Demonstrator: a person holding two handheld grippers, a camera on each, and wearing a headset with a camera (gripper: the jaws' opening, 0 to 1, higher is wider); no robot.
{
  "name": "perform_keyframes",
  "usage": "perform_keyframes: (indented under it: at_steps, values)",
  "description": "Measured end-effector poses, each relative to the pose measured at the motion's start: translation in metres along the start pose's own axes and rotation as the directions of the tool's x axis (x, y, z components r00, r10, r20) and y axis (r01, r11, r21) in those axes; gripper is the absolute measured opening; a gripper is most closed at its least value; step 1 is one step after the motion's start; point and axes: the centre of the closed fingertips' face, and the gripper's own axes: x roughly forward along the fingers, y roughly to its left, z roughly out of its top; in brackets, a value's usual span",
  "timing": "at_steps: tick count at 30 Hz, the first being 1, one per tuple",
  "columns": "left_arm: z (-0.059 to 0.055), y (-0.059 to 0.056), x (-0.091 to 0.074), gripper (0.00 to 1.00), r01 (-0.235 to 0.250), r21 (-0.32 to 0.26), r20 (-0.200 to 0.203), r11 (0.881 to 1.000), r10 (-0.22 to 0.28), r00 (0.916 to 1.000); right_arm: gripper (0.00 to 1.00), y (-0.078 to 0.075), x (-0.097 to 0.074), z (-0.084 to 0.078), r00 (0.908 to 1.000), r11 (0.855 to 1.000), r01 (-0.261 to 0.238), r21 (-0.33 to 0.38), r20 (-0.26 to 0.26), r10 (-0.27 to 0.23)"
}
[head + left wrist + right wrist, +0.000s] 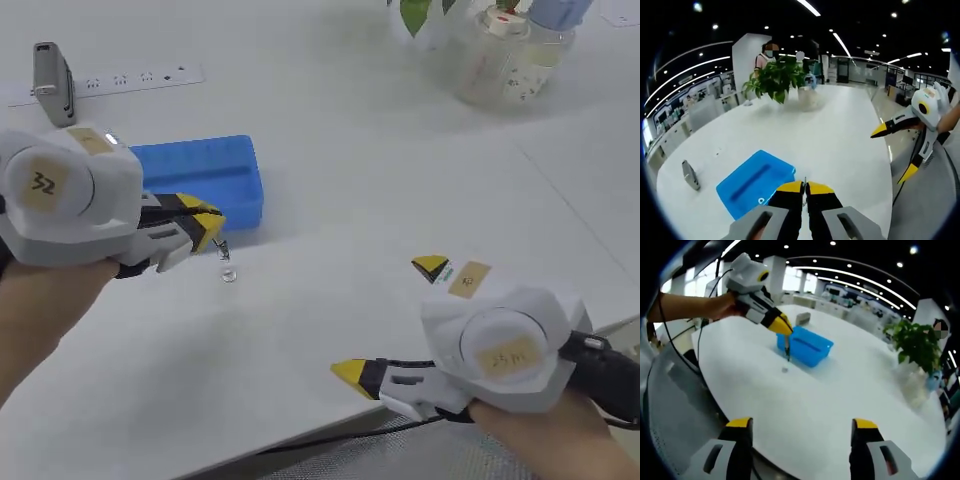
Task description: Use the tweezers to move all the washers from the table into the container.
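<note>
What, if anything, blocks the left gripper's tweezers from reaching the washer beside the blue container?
Likely nothing, so yes: the tweezers in the left gripper hang close above the washer, with bare table around it.

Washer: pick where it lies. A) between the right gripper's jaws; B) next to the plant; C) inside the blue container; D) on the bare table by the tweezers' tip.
D: the washer lies on the white table, outside the blue container, right by the tip of the tweezers in the left gripper.
</note>
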Motion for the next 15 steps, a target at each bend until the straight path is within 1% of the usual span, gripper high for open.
perform_keyframes:
  at_steps: [3,6,9,12,15]
  values:
    - [0.008,0.002,-0.006,0.00,0.004,-0.003,0.014,1.000,-0.004,0.9999,0.78,0.000,0.000,0.000,1.0000,1.000,-0.001,-0.002,-0.001,0.001]
    - [0.015,0.007,-0.012,0.00,-0.009,0.011,0.029,1.000,0.009,0.9996,0.79,0.001,0.000,0.000,1.0000,1.000,-0.001,-0.004,-0.001,0.001]
    - [0.024,0.015,-0.017,0.00,-0.029,0.024,0.044,0.999,0.028,0.9987,0.78,0.000,0.000,0.000,1.0000,1.000,0.001,-0.003,-0.001,-0.001]
    - [0.032,0.027,-0.021,0.00,-0.049,0.028,0.059,0.998,0.047,0.9971,0.78,0.000,0.000,0.000,1.0000,1.000,0.001,-0.004,-0.002,-0.001]
    - [0.034,0.040,-0.019,0.00,-0.072,0.041,0.056,0.997,0.070,0.9960,0.78,0.001,0.001,-0.001,1.0000,1.000,0.000,-0.009,-0.007,-0.001]
